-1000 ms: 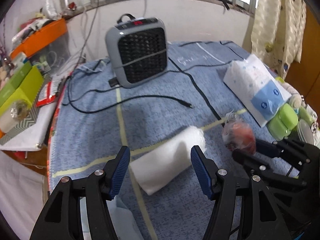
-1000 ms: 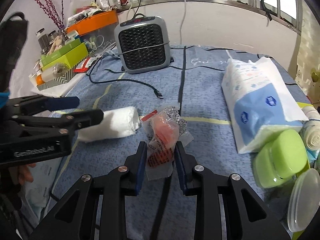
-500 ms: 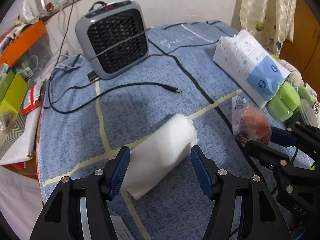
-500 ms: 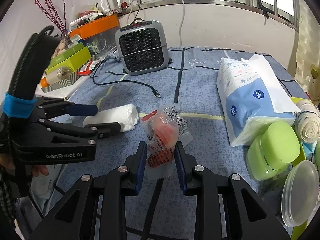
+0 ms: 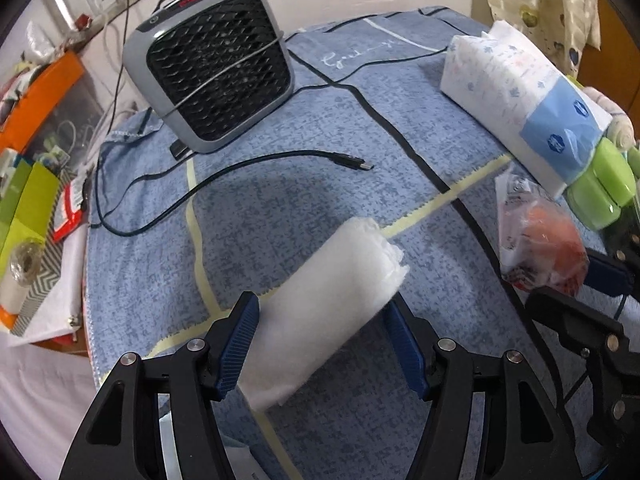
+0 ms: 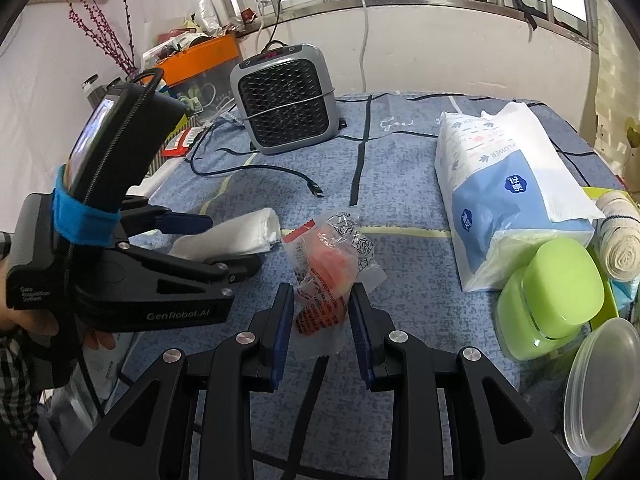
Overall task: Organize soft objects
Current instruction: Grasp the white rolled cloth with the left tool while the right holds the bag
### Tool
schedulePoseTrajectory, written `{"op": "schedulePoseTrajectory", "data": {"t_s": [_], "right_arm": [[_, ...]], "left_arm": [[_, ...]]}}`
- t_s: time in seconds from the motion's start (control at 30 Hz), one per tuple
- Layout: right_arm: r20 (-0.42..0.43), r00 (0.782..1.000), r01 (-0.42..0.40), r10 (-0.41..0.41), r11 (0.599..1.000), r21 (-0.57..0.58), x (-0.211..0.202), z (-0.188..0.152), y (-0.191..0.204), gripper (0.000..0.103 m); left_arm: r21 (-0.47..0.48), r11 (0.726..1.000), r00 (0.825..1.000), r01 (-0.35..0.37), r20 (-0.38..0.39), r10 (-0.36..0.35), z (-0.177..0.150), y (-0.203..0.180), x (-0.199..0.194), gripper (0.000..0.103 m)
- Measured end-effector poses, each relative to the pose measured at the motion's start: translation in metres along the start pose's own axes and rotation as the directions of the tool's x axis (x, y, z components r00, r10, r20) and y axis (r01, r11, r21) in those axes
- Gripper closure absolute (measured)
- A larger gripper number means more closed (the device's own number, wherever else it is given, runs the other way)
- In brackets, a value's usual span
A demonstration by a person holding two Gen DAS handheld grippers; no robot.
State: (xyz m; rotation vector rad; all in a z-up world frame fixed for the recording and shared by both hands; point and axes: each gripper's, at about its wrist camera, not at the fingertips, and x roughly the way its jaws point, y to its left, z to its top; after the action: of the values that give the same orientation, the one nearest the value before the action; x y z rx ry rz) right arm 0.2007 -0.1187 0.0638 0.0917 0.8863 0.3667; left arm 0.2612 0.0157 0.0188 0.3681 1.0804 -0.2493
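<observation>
A white rolled towel (image 5: 324,304) lies on the blue tablecloth (image 5: 280,208). My left gripper (image 5: 322,340) is open, its jaws on either side of the roll's near half. The roll also shows in the right wrist view (image 6: 232,236) with the left gripper (image 6: 224,240) around it. My right gripper (image 6: 320,316) is shut on a crinkly clear packet with an orange soft item inside (image 6: 328,276), held over the cloth. The packet shows at the right of the left wrist view (image 5: 540,240).
A grey fan heater (image 5: 212,80) stands at the back with a loose black USB cable (image 5: 280,160). A tissue pack (image 6: 508,188), green containers (image 6: 552,296), a bandage roll (image 6: 620,244) and a clear lid (image 6: 604,380) sit at the right. Cluttered boxes (image 5: 28,184) are at the left.
My left gripper moved forward so the towel roll now lies between its jaws. The right gripper kept its hold on the packet and stayed nearly still.
</observation>
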Motion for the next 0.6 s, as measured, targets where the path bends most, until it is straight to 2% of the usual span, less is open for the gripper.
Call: {"op": "schedulePoseTrajectory", "data": {"t_s": [0.17,0.27,0.33,0.43,0.6], "right_arm": [[-0.003,1.000,-0.014,0.014,1.000,0.004,-0.0001,-0.0020,-0.0008,0.074],[-0.005,1.000,-0.021,0.021,1.000,0.011,-0.0002,-0.0017,-0.0033,0.074],[-0.004,1.000,-0.024,0.024,1.000,0.013,-0.0004,-0.0018,-0.0040,0.074],[-0.003,1.000,-0.028,0.028,1.000,0.015,-0.0007,-0.0022,-0.0044,0.074],[-0.002,1.000,-0.030,0.030,0.999,0.017,-0.0014,-0.0026,-0.0046,0.074]], "left_arm": [[-0.038,0.999,1.000,0.009,-0.006,-0.010,0.0029,0.0091,0.0037,0.041],[-0.039,0.999,1.000,0.009,-0.003,-0.009,0.0032,0.0083,0.0036,0.050],[-0.040,0.999,1.000,-0.007,0.000,0.007,0.0029,0.0080,0.0025,0.061],[-0.044,0.999,1.000,-0.021,0.003,0.022,0.0023,0.0082,0.0013,0.071],[-0.073,0.997,1.000,-0.019,0.022,0.021,0.0017,0.0105,-0.0039,0.077]]}}
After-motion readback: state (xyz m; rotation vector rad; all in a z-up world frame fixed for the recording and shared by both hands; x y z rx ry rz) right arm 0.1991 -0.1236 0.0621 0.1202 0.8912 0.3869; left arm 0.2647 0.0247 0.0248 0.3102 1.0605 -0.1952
